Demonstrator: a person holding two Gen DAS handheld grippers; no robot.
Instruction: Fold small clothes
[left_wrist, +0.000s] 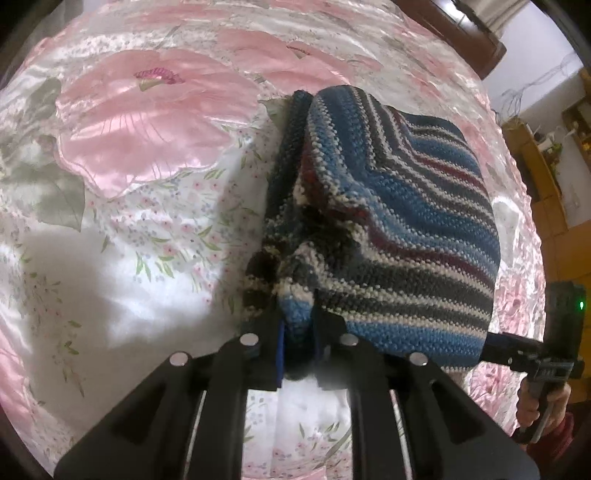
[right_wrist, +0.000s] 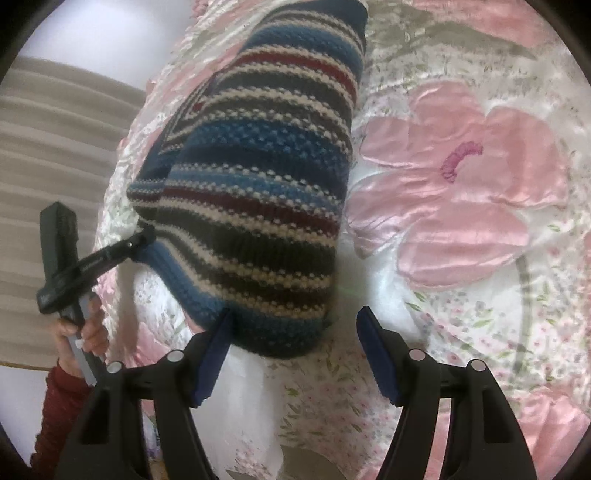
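Striped knit (left_wrist: 399, 206) lying on a pink floral satin bedspread (left_wrist: 147, 140), already doubled into a thick, roughly rectangular bundle. All positions are given relative to the knit.

Left gripper (left_wrist: 297, 332): jaws nearly closed, pinching a bunched corner of the knit at its near edge; blue and dark yarn fills the narrow gap between the pads. The right wrist view shows the same gripper (right_wrist: 142, 236) meeting the knit's left edge, held by a hand (right_wrist: 83, 332) in a red sleeve (right_wrist: 59, 413).

Right gripper (right_wrist: 293, 343): jaws wide apart and holding nothing. Its left blue pad lies just against the knit's near hem, while the right pad stands clear of the knit over bare bedspread. In the left wrist view, this gripper (left_wrist: 491, 349) appears at the knit's lower right corner; whether it touches there is hard to tell, since the fabric hides the tips.

Handling, as judged: the knit is chunky, soft and limp, moderately heavy for its size, and will sag and unroll if lifted by one point. Its coarse stitch should give the pads good purchase, but the satin below is slick, so the bundle may slide rather than crease when pushed. The best holds are probably the thick folded hem and corners, gripping all layers together, one gripper at each end of an edge.
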